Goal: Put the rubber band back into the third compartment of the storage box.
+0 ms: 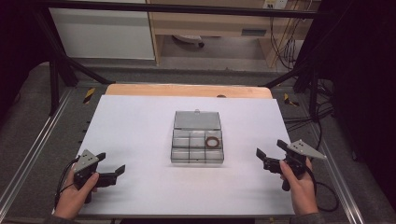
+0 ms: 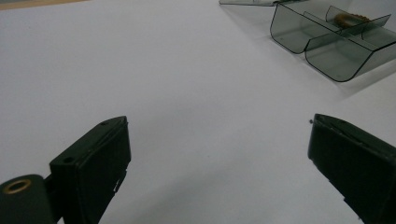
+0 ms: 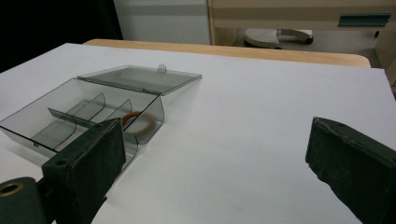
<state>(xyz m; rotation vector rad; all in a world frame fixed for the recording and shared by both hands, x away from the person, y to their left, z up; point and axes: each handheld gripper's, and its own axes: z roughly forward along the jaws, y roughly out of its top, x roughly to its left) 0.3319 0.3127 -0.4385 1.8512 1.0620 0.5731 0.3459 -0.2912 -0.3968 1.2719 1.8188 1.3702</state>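
A clear grey compartment box lies in the middle of the white table, its lid folded back flat behind it. A brown ring lies in the box's back right compartment; the ring also shows in the right gripper view and the ring peeks over a divider in the left gripper view. My left gripper rests near the front left, open and empty, well left of the box. Open and empty too, my right gripper stays at the front right, beside the box.
A white sheet covers most of the wooden table. Metal frame rails run along both sides. Beyond the far edge stand a cabinet and hanging cables.
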